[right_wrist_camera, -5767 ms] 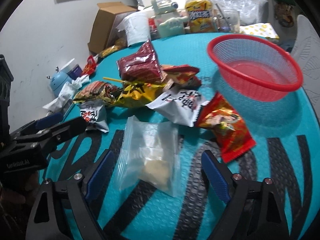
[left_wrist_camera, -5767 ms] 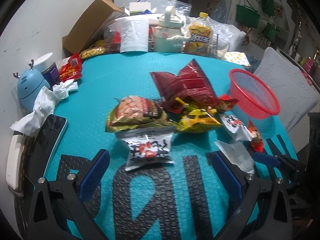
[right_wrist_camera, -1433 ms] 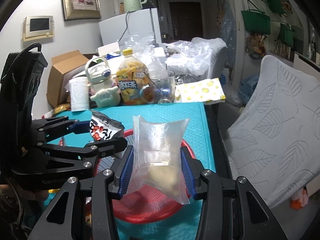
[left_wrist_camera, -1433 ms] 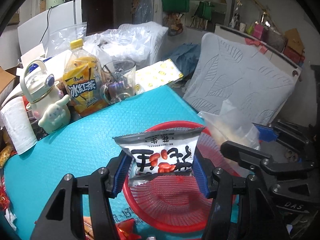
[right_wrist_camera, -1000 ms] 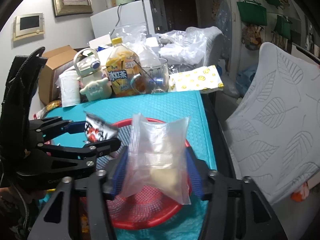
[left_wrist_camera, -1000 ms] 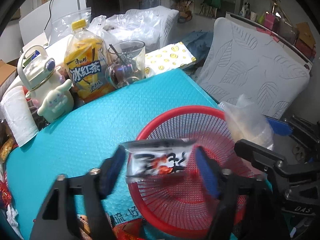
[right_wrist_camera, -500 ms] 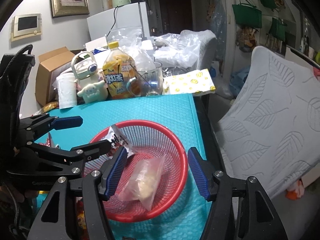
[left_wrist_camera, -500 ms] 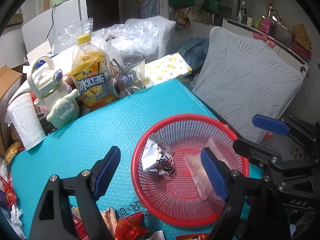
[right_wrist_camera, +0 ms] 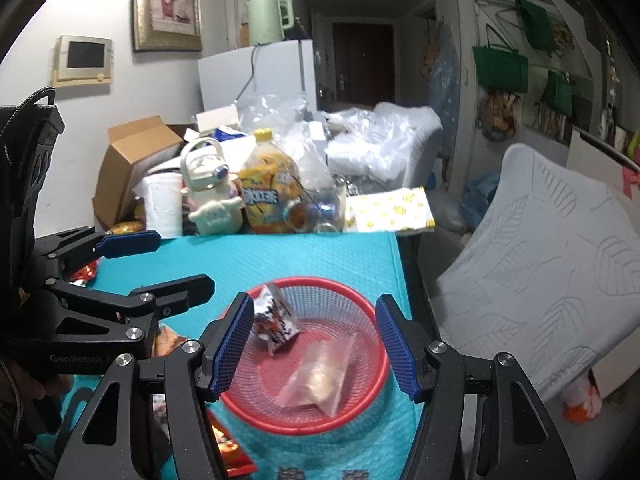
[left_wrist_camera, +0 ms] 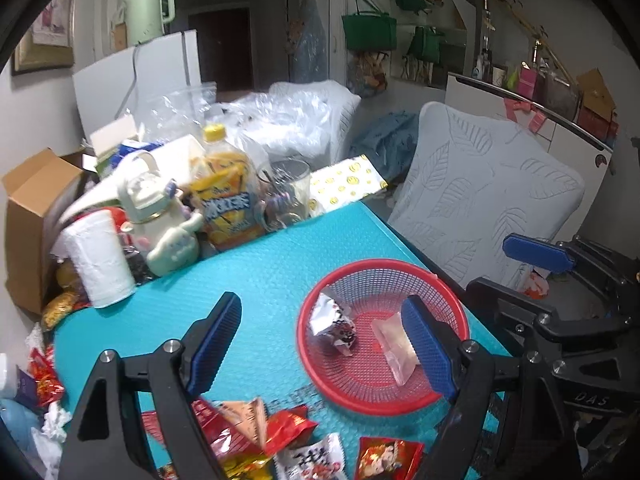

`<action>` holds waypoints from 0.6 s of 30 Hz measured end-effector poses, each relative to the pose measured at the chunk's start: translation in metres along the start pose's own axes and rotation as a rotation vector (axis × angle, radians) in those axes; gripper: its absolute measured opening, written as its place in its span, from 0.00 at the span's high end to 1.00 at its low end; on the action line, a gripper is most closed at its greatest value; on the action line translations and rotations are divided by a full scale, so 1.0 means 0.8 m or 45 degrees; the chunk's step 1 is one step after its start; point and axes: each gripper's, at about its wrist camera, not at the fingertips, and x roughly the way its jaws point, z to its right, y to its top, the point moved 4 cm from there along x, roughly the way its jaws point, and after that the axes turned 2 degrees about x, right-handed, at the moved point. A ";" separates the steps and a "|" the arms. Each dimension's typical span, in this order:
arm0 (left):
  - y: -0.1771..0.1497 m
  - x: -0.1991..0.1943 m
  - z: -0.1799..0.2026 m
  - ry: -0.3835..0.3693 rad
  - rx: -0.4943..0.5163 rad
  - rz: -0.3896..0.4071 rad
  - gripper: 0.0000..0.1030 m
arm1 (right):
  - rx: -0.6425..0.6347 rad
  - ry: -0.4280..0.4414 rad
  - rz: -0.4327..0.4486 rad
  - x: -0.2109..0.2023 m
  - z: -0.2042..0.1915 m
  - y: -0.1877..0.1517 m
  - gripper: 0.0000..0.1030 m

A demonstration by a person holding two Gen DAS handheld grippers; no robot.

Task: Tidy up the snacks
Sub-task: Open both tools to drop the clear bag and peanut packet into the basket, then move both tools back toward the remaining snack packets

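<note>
A red mesh basket (left_wrist_camera: 360, 405) (right_wrist_camera: 304, 426) stands on the teal mat near the table's right edge. Inside it lie a white snack packet with red and black print (left_wrist_camera: 334, 322) (right_wrist_camera: 276, 320) and a clear bag with pale pieces (left_wrist_camera: 394, 350) (right_wrist_camera: 320, 376). My left gripper (left_wrist_camera: 322, 304) hangs open above the basket's left side, holding nothing. My right gripper (right_wrist_camera: 314, 308) is open over the basket, also with nothing in it. Each gripper shows in the other's view, left gripper (right_wrist_camera: 168, 262) and right gripper (left_wrist_camera: 520, 276). More snack packets (left_wrist_camera: 280, 432) lie on the mat below.
At the back of the table stand a yellow drink bottle (left_wrist_camera: 224, 200), a white character jug (left_wrist_camera: 160, 216), a paper roll (left_wrist_camera: 100, 260), a glass mug (left_wrist_camera: 284, 196) and a cardboard box (left_wrist_camera: 28, 216). A grey leaf-pattern chair back (left_wrist_camera: 488, 188) stands just past the table's right edge.
Both grippers let go: the white packet and the clear bag dropped into the red basket. Both grippers have since risen and drawn back from it, jaws open.
</note>
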 end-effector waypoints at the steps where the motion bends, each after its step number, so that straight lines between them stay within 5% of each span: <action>1: -0.001 -0.007 -0.002 0.013 0.004 0.010 0.20 | -0.006 0.000 0.008 -0.004 -0.004 0.001 0.39; 18: -0.044 -0.109 -0.023 0.104 -0.016 0.106 0.20 | -0.086 0.080 0.086 -0.069 -0.075 -0.009 0.39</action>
